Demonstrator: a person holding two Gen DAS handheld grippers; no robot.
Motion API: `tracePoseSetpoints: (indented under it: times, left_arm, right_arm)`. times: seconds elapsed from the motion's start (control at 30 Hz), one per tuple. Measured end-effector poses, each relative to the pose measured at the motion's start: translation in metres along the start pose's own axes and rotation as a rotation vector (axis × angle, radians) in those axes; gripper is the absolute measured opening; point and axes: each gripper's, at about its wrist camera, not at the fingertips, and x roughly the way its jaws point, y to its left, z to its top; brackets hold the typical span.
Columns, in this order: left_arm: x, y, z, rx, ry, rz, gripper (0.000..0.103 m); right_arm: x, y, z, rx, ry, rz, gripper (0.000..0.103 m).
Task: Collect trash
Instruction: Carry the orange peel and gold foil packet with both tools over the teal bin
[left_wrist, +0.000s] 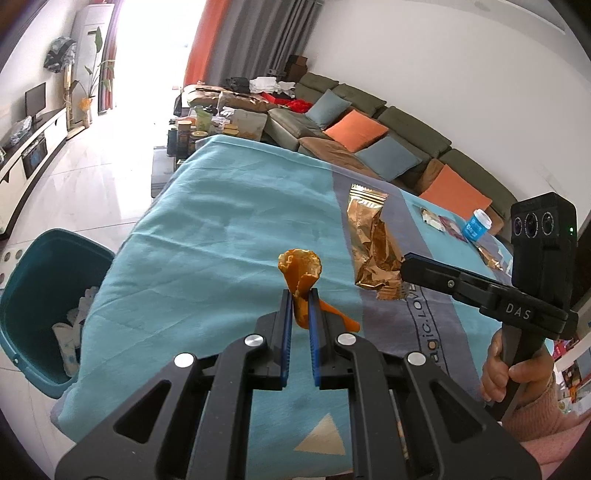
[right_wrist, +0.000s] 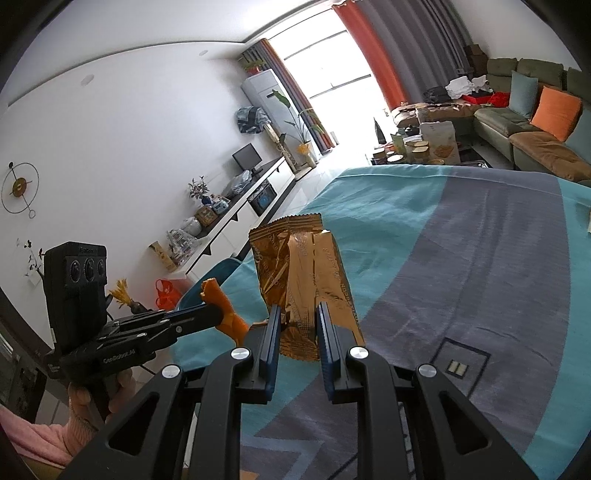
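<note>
Your left gripper (left_wrist: 300, 295) was clamped on a curl of orange peel (left_wrist: 301, 271) at frame centre, above the teal tablecloth (left_wrist: 207, 236); your right gripper (right_wrist: 297, 314) pinched the lower end of a crumpled gold foil wrapper (right_wrist: 303, 269). Both pieces looked light and limp, the foil probably slippery, so edge grips suited them. The teal bin (left_wrist: 33, 280) stood at lower left.

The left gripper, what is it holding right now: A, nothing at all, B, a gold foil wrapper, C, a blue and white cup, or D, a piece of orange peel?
D: the left gripper is shut on a curled piece of orange peel, while the gold foil wrapper sits in the right gripper.
</note>
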Motion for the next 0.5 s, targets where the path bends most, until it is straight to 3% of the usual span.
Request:
tracePoseSetpoints:
  times: [0.5]
  left_arm:
    - [-0.012, 0.021, -0.004, -0.053, -0.019, 0.04, 0.009]
  right_arm:
    - [0.016, 0.015, 0.004, -0.033, 0.026, 0.041, 0.018]
